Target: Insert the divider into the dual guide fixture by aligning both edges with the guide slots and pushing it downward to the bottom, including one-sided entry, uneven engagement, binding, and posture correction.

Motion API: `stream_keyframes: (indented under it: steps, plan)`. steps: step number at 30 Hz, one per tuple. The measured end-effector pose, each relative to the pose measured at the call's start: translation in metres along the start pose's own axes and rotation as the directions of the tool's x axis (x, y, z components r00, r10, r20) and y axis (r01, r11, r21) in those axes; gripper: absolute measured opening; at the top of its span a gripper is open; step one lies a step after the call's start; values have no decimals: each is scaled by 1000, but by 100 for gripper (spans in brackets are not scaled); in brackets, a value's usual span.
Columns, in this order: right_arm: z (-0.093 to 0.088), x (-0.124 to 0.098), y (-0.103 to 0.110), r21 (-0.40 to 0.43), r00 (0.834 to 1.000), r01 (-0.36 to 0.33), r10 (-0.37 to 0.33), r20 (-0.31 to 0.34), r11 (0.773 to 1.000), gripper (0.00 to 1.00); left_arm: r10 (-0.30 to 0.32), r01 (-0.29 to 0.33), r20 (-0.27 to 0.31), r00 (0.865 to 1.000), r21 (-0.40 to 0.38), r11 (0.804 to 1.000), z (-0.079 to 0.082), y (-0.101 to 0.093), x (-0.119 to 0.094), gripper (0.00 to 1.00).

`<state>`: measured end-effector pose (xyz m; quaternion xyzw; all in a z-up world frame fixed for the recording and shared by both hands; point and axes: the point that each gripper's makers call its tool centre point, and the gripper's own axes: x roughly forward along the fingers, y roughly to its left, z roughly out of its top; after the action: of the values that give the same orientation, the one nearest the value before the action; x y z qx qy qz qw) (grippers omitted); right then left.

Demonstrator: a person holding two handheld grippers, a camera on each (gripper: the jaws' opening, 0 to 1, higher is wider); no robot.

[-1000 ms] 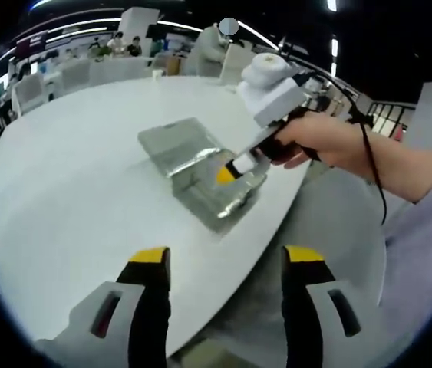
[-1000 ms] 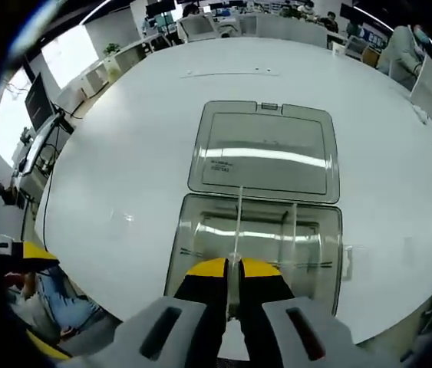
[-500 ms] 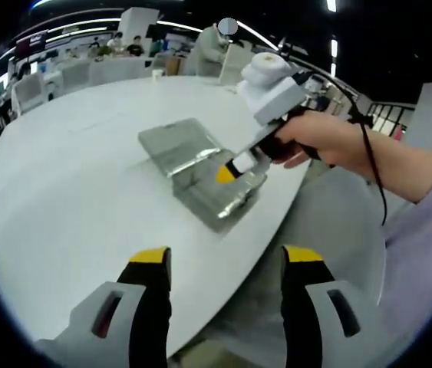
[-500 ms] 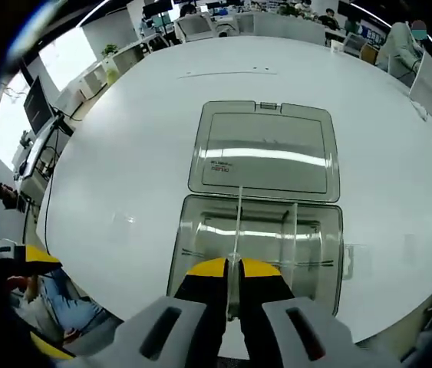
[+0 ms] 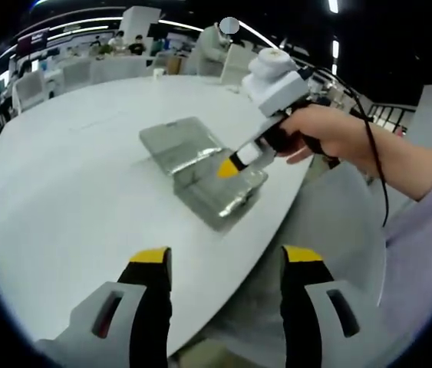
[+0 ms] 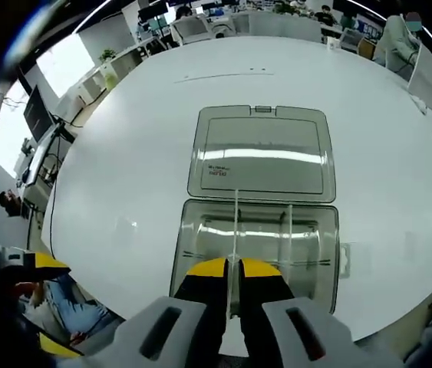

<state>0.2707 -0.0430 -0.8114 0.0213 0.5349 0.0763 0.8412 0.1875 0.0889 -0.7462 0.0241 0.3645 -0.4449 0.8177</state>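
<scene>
Since a second ago, the right claw (image 6: 232, 270) has lifted slightly in the left gripper view, its clenched tips staying on the thin clear divider (image 6: 235, 230). The divider stands on edge inside the clear fixture box (image 6: 200, 253), at twelve o'clock from the tips, so it likely isn't bottomed yet and is being re-squared. The left claw (image 5: 225, 264) hangs released over the white worktop (image 5: 62, 192) edge. I count one box with its lid (image 6: 262, 149) open flat, one held divider, and one further upright panel (image 6: 286, 230) at its three o'clock.
</scene>
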Motion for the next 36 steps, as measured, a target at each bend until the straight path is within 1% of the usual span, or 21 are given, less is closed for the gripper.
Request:
stream_keyframes:
  steps: [1,6,12,21,30,36]
  plan:
    - [-1,1,-1,-6,1000,6,-6,-2,1000,0,-2,2,-2,1000,2,1000,0,-1,1,55]
    - [-1,1,-2,27,1000,-11,11,5,1000,0,-4,4,-2,1000,3,1000,1,-2,1,55]
    - [-4,8,-1,-10,1000,-4,4,-26,1000,0,-4,4,0,1000,6,1000,2,-3,1,55]
    - [-5,13,0,-28,997,-19,17,-69,999,0,0,0,2,1000,5,1000,3,-2,-2,54]
    - [-7,18,-1,-24,995,-26,23,-92,999,0,2,-2,4,1000,3,1000,4,0,-3,54]
    - [-10,26,0,-55,992,-35,28,-125,998,0,3,-3,6,1000,4,1000,5,0,-3,54]
